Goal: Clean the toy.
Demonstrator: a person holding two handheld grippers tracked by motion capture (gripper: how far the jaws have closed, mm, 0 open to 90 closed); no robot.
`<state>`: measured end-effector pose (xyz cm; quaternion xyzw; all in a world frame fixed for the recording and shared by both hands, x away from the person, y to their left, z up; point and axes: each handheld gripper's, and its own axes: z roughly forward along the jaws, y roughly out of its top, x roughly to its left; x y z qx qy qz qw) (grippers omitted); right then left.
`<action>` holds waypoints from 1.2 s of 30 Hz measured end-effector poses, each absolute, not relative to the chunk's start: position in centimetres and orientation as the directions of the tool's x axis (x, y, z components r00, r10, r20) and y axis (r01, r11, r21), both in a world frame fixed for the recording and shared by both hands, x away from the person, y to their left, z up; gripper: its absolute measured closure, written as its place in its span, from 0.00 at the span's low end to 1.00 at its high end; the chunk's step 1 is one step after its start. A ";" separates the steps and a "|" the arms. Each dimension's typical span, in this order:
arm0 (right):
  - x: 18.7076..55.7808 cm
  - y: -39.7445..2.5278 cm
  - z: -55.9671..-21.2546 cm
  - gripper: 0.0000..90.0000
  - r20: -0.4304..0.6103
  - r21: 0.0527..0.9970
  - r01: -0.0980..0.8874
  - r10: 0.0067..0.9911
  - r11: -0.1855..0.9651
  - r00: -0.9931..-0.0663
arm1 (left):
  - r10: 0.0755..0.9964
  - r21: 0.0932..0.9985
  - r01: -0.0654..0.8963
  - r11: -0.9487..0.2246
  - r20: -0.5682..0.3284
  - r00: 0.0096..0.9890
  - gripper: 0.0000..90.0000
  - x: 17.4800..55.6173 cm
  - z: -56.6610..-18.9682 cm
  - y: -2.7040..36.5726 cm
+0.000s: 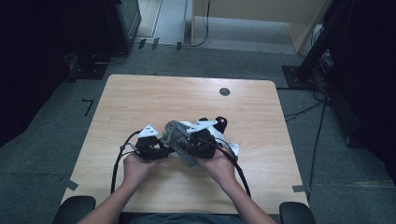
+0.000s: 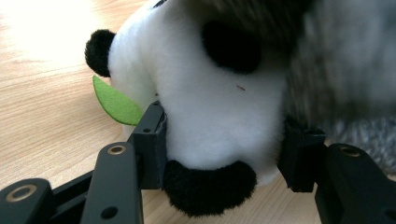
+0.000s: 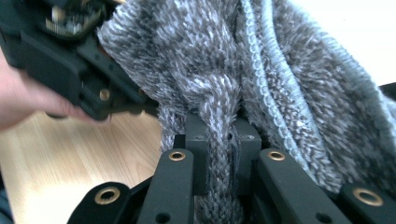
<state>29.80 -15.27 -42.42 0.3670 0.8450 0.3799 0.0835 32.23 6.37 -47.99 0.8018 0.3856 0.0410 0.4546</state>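
Observation:
A plush panda (image 2: 210, 107), white with black patches and a green felt leaf (image 2: 116, 102), lies on the wooden table (image 1: 140, 93). My left gripper (image 2: 222, 149) is shut on its white body, one pad pressing each side. A grey knitted cloth (image 3: 289, 79) drapes over the panda (image 1: 219, 122). My right gripper (image 3: 219, 158) is shut on a bunched fold of that cloth. In the high view the left gripper (image 1: 150, 142) and right gripper (image 1: 203, 137) sit close together at the table's middle, with the knit cloth (image 1: 175, 130) between them.
A small dark round mark (image 1: 224, 91) lies near the table's far edge. Black cables (image 1: 116, 163) trail from both grippers toward the front edge. Grey floor, dark equipment and loose cables surround the table. In the right gripper view the left gripper (image 3: 70, 60) sits close by.

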 end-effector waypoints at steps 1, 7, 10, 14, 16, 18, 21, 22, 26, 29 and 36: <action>29.5 -15.2 -42.6 0.91 0.128 0.701 0.553 0.683 0.451 -0.719 | 0.655 0.760 0.580 -0.292 -0.283 0.700 0.50 32.2 -48.0 6.4; 28.4 -16.0 -44.0 0.91 0.114 0.681 0.550 0.671 0.484 -0.732 | 0.654 0.759 0.588 -0.281 -0.297 0.696 0.50 32.4 -48.0 6.5; 28.1 -16.7 -44.5 0.91 0.132 0.682 0.552 0.661 0.481 -0.739 | 0.653 0.760 0.586 -0.282 -0.296 0.697 0.50 32.4 -48.0 6.5; 27.6 -17.2 -44.7 0.91 0.113 0.669 0.540 0.648 0.510 -0.753 | 0.649 0.761 0.582 -0.287 -0.292 0.702 0.50 32.4 -48.0 6.5; 27.3 -17.6 -44.8 0.91 0.115 0.653 0.548 0.646 0.523 -0.755 | 0.648 0.761 0.580 -0.289 -0.290 0.704 0.50 32.4 -48.0 6.6; 27.0 -17.9 -44.9 0.91 0.110 0.644 0.550 0.646 0.532 -0.755 | 0.648 0.761 0.581 -0.287 -0.293 0.703 0.50 32.4 -48.0 6.5; 26.7 -18.6 -45.0 0.91 0.100 0.630 0.552 0.648 0.546 -0.755 | 0.647 0.760 0.584 -0.285 -0.296 0.702 0.50 32.4 -48.0 6.5; 26.6 -18.8 -45.0 0.91 0.095 0.627 0.551 0.647 0.551 -0.756 | 0.647 0.760 0.584 -0.285 -0.297 0.702 0.50 32.4 -48.0 6.5; 26.2 -19.8 -45.0 0.91 0.071 0.619 0.530 0.631 0.579 -0.772 | 0.644 0.762 0.576 -0.295 -0.286 0.709 0.50 32.4 -48.0 6.5; 25.9 -20.5 -44.9 0.91 0.057 0.614 0.525 0.630 0.590 -0.774 | 0.644 0.762 0.576 -0.296 -0.286 0.709 0.50 32.4 -48.0 6.5; 25.6 -22.3 -44.4 0.91 0.069 0.602 0.551 0.650 0.577 -0.756 | 0.645 0.761 0.576 -0.297 -0.285 0.709 0.50 32.4 -48.0 6.4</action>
